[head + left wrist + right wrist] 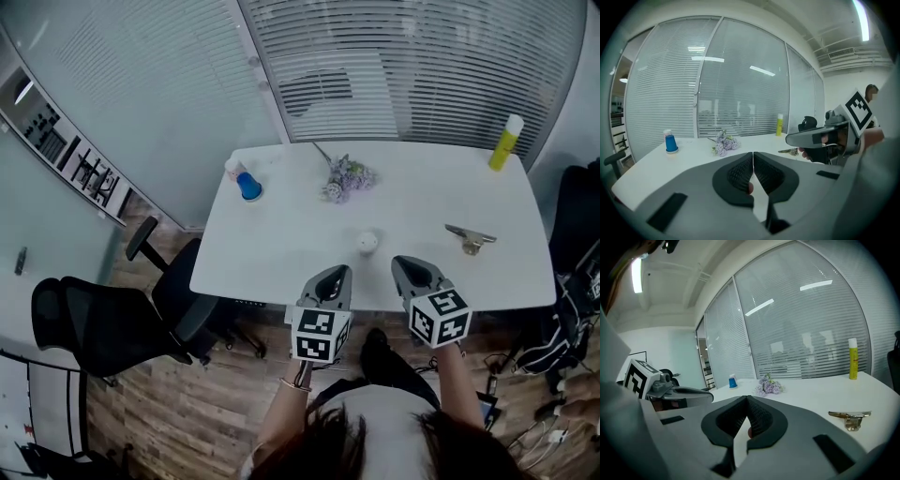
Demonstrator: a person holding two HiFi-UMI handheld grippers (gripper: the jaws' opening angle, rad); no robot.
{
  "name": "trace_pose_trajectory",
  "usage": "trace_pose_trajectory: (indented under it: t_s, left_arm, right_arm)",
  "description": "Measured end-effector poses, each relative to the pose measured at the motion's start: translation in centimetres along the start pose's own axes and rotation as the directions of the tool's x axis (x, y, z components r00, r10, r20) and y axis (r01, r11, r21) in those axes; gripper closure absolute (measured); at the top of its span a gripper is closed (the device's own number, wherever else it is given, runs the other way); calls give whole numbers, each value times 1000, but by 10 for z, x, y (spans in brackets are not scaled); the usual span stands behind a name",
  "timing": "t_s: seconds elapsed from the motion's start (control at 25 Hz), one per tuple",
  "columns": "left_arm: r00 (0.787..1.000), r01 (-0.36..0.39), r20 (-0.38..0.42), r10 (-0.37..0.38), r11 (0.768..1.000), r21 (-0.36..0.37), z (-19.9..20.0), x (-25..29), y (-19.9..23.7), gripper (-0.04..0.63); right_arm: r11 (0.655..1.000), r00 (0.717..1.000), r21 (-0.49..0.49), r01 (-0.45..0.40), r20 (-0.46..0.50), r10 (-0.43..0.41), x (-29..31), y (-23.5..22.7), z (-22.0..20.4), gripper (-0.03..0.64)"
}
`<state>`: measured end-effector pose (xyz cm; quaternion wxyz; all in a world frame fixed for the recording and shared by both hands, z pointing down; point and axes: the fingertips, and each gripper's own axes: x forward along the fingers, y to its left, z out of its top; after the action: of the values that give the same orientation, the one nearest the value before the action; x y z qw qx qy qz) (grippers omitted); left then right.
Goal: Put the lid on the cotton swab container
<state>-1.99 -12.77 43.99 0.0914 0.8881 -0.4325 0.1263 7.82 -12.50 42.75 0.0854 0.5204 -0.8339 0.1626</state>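
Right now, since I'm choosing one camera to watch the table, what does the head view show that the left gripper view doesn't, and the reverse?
Only the head view shows the small white round object near the table's front edge and the wooden floor. Only the left gripper view shows the left gripper head-on, jaws closed together, and the ceiling light. Both show the white table, blue container, purple flowers, yellow bottle, metal clip and right gripper.

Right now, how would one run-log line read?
left claw: shut, empty | right claw: shut, empty | small white round object: on table, ahead of both claws, untouched
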Motion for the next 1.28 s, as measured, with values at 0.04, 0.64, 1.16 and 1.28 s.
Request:
trace_pose_trajectory:
  t_s: [0.04, 0.64, 1.16, 1.28]
  left_arm:
    - [1000, 1, 10, -1, 1000, 6, 4, -4, -1, 572]
    - [988, -7, 156, 0, 999, 45, 43, -59, -20, 575]
    - [974, -33, 227, 17, 997, 69, 58, -104, -34, 575]
    - [972, -34, 235, 17, 997, 67, 59, -112, -38, 575]
  right_arm:
    - [1000, 1000, -8, 8, 11, -8, -4, 1, 2, 589]
    - [993, 982, -71, 91, 175, -77, -60, 31, 28, 589]
    - [988, 965, -91, 122, 243, -97, -96, 55, 38, 589]
    - [987, 962, -98, 127, 253, -99, -103, 59, 39, 589]
